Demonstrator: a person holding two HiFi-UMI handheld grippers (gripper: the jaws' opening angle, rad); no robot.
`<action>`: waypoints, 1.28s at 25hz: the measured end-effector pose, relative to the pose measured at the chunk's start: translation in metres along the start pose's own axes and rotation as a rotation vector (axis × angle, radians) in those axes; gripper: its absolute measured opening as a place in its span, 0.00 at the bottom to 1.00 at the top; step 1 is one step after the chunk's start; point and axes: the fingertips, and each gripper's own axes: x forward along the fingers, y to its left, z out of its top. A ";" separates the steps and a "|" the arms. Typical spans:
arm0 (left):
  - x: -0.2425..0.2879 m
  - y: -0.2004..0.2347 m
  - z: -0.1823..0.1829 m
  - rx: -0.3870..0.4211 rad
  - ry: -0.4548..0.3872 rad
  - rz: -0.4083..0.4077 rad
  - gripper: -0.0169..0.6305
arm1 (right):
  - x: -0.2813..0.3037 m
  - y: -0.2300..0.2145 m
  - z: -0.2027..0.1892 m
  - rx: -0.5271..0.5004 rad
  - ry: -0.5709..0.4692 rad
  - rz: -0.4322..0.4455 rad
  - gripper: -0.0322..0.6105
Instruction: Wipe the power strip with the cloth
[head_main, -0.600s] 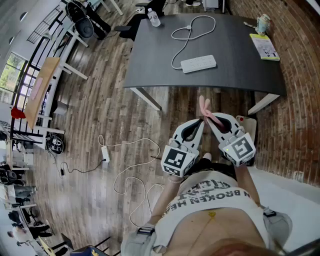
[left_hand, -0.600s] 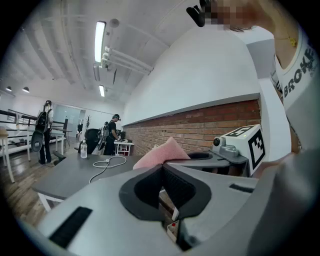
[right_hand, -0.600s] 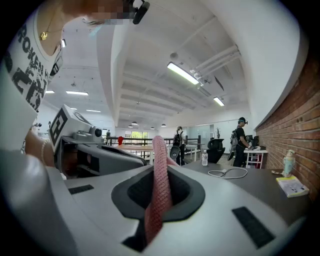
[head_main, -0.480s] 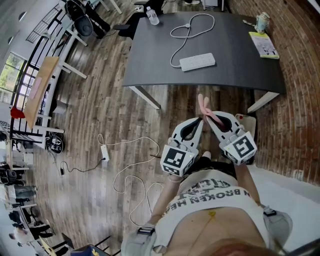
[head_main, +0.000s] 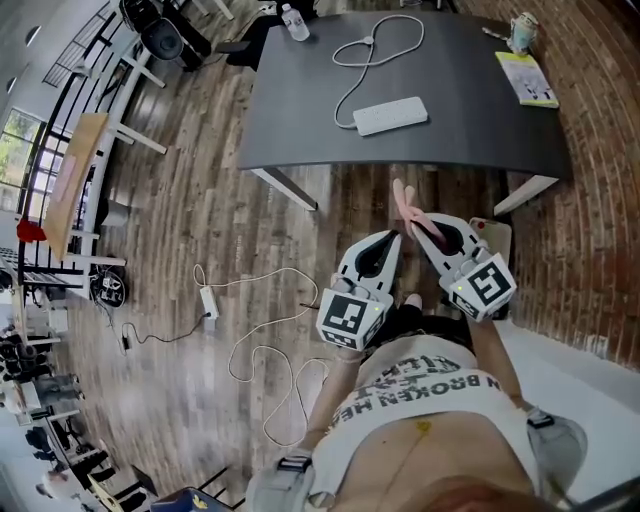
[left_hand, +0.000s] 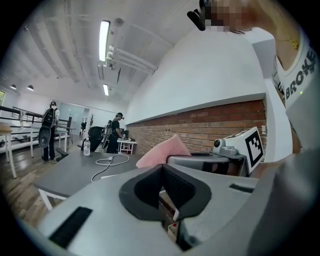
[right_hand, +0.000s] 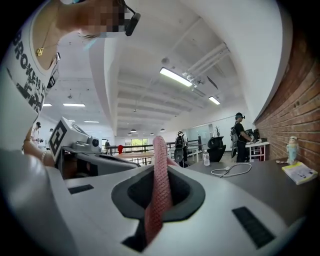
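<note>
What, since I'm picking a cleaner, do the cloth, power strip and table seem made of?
The cloth looks like pink textile, matte, with a fine knit-like weave showing. The power strip is probably white plastic: smooth, even, hard-edged casing. The table has a dark grey matte top, perhaps laminate; no grain shows.

The left gripper (left_hand: 162, 172) has its jaws pressed together with nothing between them. Just beyond, a pink cloth (left_hand: 161, 152) rises at the right gripper's (left_hand: 176, 160) tip. Farther off, a dark table (left_hand: 60, 175) bears a white cable (left_hand: 111, 161) and a bottle (left_hand: 87, 146).
</note>
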 end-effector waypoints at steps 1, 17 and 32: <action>0.004 0.005 -0.001 -0.002 0.002 -0.004 0.04 | 0.004 -0.004 -0.002 0.004 0.004 -0.008 0.08; 0.117 0.151 0.030 0.044 0.025 -0.174 0.04 | 0.145 -0.118 0.011 0.001 0.021 -0.139 0.08; 0.149 0.233 0.029 0.012 0.054 -0.143 0.04 | 0.238 -0.155 -0.009 0.009 0.108 -0.074 0.08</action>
